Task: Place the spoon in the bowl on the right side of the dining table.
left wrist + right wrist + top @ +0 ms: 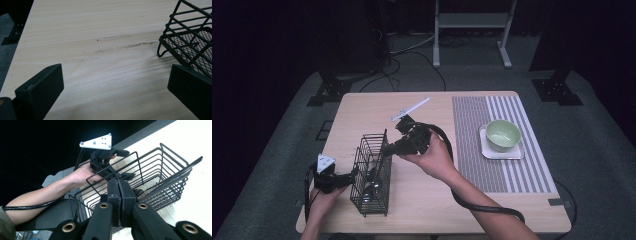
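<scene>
Dark walls and a grey carpet are sitting around a pale wooden table (362, 107) with a soft wood grain. A black wire basket (372, 172) is standing on the table near the front left. It is tall and boxy, made of thin metal bars, with a fine mesh floor and small curled feet. Something dark and shiny is lying inside it, too small to tell.

The left gripper (343, 178) is resting at the basket's left side. Its two blocky black jaws are standing wide apart with bare wood between them, and one jaw is sitting just beside the basket's corner. Whether it is touching the wire, I cannot tell.

The right gripper (387, 148) is hanging over the basket's top edge. Its two black jaws are pressed flat together with nothing between them.

A thin white stick (410, 109) is lying farther back on the table. A striped grey mat (472, 150) is covering the right side. On it a round, smooth green bowl (503, 135) is sitting on a square white plate (512, 154).
</scene>
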A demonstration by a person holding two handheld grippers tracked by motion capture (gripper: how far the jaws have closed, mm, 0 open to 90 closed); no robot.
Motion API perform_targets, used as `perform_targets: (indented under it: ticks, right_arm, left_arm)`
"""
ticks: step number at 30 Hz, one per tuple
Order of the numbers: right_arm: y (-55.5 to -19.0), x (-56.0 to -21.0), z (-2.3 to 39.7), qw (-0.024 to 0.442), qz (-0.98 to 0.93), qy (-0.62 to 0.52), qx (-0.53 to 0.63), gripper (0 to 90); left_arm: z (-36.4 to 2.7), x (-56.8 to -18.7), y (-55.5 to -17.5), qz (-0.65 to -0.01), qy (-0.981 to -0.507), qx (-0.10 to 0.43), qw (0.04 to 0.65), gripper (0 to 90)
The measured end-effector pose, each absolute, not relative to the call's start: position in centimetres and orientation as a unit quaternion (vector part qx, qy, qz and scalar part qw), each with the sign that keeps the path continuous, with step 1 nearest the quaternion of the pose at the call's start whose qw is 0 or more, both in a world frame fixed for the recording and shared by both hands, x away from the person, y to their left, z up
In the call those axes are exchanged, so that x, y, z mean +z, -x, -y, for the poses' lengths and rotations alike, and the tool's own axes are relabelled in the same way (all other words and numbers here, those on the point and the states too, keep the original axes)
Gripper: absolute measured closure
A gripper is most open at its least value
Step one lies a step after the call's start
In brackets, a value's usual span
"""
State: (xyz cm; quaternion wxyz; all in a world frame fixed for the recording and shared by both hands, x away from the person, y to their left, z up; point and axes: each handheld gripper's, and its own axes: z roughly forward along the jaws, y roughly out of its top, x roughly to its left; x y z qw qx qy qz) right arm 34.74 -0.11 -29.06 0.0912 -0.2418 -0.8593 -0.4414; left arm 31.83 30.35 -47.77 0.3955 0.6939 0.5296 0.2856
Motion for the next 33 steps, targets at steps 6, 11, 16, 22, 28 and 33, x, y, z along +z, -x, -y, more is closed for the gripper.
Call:
perform_targets:
  ticks: [6,11,16,22,28,33]
  right_arm:
    - [-34.7,-28.5,0.5,0.093,0.857,0.242,-0.446,88.6]
    - [-34.8,-28.0,0.7,0.097,0.853,0.246,-0.451,88.6]
    - [-34.8,-27.5,1.2,0.096,0.850,0.249,-0.455,88.6]
    - [-34.7,-26.6,1.8,0.090,0.848,0.249,-0.459,88.6]
    - [-34.6,-25.8,2.3,0.086,0.847,0.251,-0.461,88.6]
    - [-34.6,-25.4,2.7,0.085,0.843,0.253,-0.466,88.6]
  left_arm:
    - [-30.3,-47.8,-31.8,-0.530,-0.693,0.285,0.396,0.0]
    - [-30.3,-47.8,-31.8,-0.531,-0.693,0.285,0.396,0.0]
    - [-30.3,-47.8,-31.8,-0.531,-0.693,0.285,0.396,0.0]
    - [-30.3,-47.8,-31.9,-0.531,-0.692,0.286,0.396,0.0]
    - [-30.3,-47.8,-31.8,-0.531,-0.693,0.286,0.395,0.0]
    - [-30.4,-47.8,-31.9,-0.530,-0.694,0.286,0.394,0.0]
